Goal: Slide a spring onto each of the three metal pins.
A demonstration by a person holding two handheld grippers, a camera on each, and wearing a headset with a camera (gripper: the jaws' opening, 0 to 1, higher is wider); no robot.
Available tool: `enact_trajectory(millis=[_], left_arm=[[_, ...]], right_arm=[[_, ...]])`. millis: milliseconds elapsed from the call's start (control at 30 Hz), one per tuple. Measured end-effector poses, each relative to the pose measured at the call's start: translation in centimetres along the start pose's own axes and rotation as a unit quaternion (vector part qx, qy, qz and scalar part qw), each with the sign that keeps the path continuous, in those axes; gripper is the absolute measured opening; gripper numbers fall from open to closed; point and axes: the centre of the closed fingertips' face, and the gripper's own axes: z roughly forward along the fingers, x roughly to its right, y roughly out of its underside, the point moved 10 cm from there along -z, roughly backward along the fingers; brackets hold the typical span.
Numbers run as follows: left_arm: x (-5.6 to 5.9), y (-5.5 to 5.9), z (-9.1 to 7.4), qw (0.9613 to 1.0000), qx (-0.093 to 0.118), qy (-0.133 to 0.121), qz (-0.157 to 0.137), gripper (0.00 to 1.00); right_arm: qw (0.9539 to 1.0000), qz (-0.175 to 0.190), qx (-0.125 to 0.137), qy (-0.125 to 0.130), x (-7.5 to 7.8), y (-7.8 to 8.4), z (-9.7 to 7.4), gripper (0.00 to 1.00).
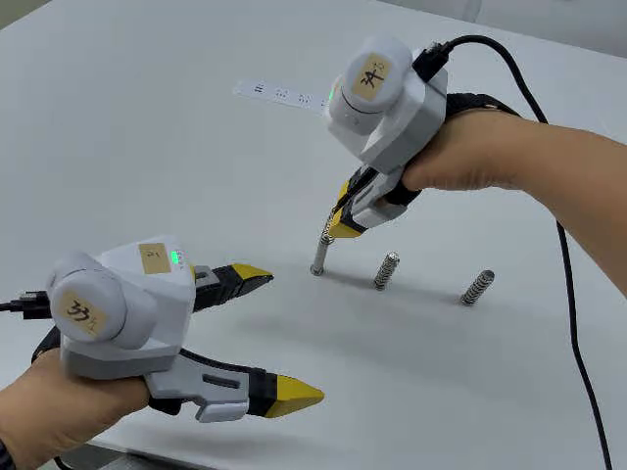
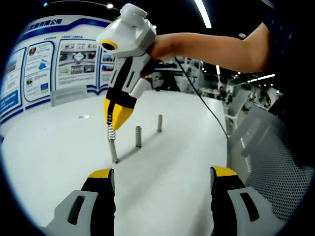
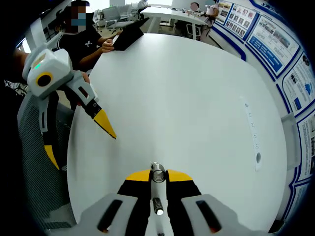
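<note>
My right gripper [image 1: 334,227] points down, shut on a small metal spring [image 1: 327,231], which hangs just over the top of a bare upright metal pin [image 1: 319,257]. In the left gripper view the spring [image 2: 111,132] sits directly above that pin [image 2: 113,151]. The right gripper view looks down at the spring [image 3: 157,173] pinched between its yellow tips. To the right stand two more pins, each wearing a spring [image 1: 386,270] [image 1: 477,287]. My left gripper [image 1: 279,335] hovers open and empty at the near left, jaws wide apart.
A thin white strip [image 1: 284,95] lies on the white table [image 1: 147,147] behind the right gripper. The right gripper's black cable [image 1: 573,323] trails along the right side. A person [image 3: 83,34] sits at the table's far edge in the right gripper view.
</note>
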Motion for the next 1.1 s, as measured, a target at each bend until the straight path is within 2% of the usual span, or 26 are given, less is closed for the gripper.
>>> enact_trajectory(millis=[233, 567, 1100], left_arm=[[-0.1, 0.1, 0.1, 1.0, 0.0, 0.001, -0.002, 0.8], [-0.1, 0.3, 0.1, 1.0, -0.003, 0.001, -0.007, 0.79], [-0.3, 0.7, 0.1, 0.9999, -0.006, -0.001, -0.013, 0.78]], right_arm=[[1.0, 0.002, -0.002, -0.007, 0.0, -0.1, 0.4, 0.12], [0.9995, 0.004, -0.026, -0.017, 0.0, 0.1, 2.4, 0.12], [0.999, 0.015, -0.031, -0.027, -0.5, 0.7, 4.7, 0.12]])
